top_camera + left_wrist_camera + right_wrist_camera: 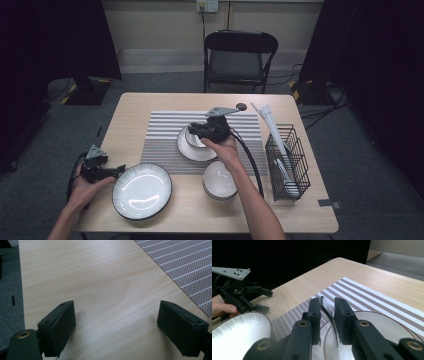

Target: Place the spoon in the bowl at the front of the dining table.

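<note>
- The right hand-held gripper (327, 315) has its two black, blocky jaws on either side of the thin rim of a small white cup (329, 317); a narrow gap shows between pads and rim, so the jaws are slightly parted, not pinching.
- The cup (194, 137) is glossy ceramic with a dark edge line; it sits on a round white saucer (192, 150).
- The saucer lies on the striped placemat (165, 135), a woven mat of grey and white bands on the pale wood-grain tabletop (135, 105).
- The left hand-held gripper (119, 170) rests just left of the placemat, jaws spread wide over bare wood.
- A ribbed white plate (142, 191) with a dark rim lies just below the placemat; a round white bowl (219, 181) overlaps its lower edge.
- A black wire basket (287, 162) stands right of the placemat.
</note>
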Tool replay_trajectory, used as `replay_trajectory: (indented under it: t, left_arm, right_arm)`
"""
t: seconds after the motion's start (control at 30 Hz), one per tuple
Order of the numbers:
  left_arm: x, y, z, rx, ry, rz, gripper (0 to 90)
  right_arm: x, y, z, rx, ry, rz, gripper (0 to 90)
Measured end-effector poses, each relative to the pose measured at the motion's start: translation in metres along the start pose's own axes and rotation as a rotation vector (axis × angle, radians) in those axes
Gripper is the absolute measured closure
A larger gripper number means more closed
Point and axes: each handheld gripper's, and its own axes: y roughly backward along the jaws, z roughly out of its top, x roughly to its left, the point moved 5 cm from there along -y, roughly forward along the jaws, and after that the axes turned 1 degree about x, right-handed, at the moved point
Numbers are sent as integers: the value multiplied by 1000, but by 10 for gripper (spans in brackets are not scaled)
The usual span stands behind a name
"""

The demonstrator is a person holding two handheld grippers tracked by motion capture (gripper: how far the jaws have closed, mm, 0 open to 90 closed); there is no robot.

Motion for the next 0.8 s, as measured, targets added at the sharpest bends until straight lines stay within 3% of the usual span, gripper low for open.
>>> replay_trajectory:
  t: [0.53,0.8]
  left_arm:
    - [0,0,0,0,0,0,148]
    - [0,0,0,0,0,0,148]
  right_arm:
    - [4,-7,-4,78,20,10,730]
    - [2,-7,-4,86,22,3,727]
